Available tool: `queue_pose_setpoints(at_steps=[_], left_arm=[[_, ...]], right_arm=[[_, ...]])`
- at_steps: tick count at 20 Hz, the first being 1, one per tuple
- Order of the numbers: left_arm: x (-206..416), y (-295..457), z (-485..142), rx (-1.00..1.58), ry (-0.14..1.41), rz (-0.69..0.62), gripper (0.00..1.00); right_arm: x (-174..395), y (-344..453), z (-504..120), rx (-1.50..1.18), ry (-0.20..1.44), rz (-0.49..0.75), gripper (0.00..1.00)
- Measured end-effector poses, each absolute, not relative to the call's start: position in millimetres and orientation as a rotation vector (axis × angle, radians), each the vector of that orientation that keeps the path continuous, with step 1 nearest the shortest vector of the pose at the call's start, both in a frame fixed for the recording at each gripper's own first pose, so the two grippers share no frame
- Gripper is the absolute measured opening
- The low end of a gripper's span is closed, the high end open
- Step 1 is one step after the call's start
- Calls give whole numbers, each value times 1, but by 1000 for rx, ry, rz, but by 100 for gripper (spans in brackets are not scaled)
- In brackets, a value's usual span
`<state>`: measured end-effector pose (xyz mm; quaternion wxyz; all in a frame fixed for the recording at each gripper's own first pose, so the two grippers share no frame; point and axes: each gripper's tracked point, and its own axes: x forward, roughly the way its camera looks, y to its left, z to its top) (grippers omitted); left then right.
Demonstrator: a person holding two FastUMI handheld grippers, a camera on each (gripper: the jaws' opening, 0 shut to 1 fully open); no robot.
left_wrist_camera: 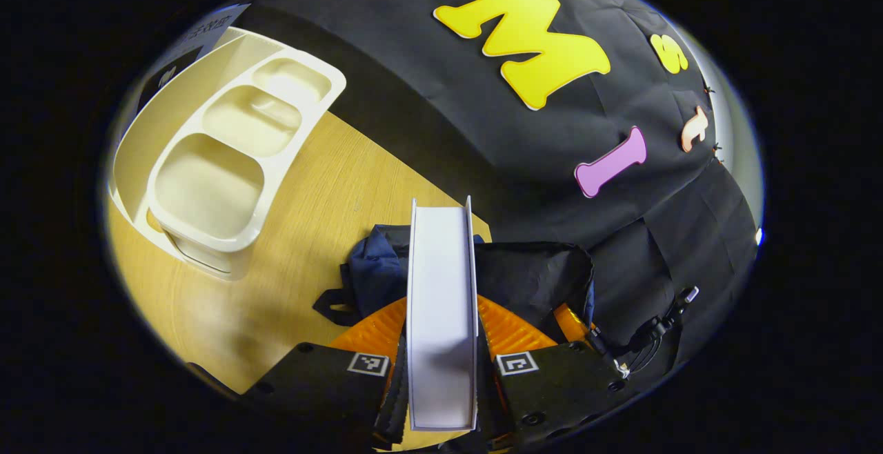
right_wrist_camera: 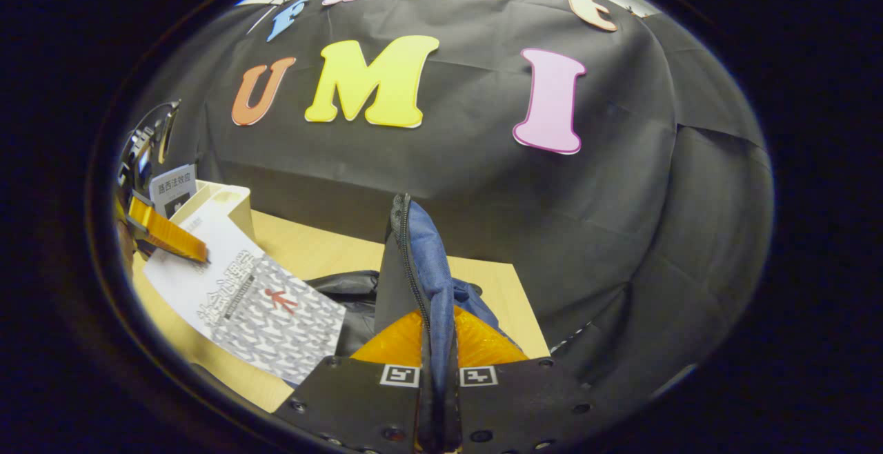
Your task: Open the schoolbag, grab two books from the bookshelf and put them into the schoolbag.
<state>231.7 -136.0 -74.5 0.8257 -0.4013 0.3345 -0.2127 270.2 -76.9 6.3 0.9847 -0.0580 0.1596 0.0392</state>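
Note:
My left gripper (left_wrist_camera: 441,343) is shut on a white book (left_wrist_camera: 441,288), held edge-on with its page block facing the camera, just above the dark blue schoolbag (left_wrist_camera: 376,268) on the wooden table. In the right gripper view the same book (right_wrist_camera: 269,309) shows a grey patterned cover and hangs over the bag's opening, with the left gripper (right_wrist_camera: 172,237) gripping its far corner. My right gripper (right_wrist_camera: 436,343) is shut on the schoolbag's zippered blue flap (right_wrist_camera: 424,261) and holds it up.
A cream bookshelf (left_wrist_camera: 276,171) with three compartments stands on the table (left_wrist_camera: 324,185) to the left of the bag. Another book (right_wrist_camera: 172,188) stands in the bookshelf (right_wrist_camera: 227,202). The black cloth wall runs close behind the bag.

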Motion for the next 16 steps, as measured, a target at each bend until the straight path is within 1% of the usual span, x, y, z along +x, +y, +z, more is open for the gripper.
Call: queue_pose_setpoints(at_steps=[4, 5, 8, 12, 14, 16], left_arm=[[257, -173, -85, -1007, 711, -479, 41], [260, -182, -91, -1036, 722, -478, 42], [266, -205, -114, -1061, 759, -456, 43], [276, -224, -129, -1072, 739, -450, 42], [280, -224, -144, -1001, 703, -402, 42], [279, -227, -159, -929, 675, -369, 46]], right_arm=[[270, -81, 8, -97, 318, 74, 6], [270, -81, 9, -98, 316, 73, 6], [270, -80, 11, -102, 309, 75, 6], [265, -75, 14, -98, 299, 80, 6], [263, -73, 15, -100, 287, 80, 6], [260, -69, 18, -103, 275, 85, 6]])
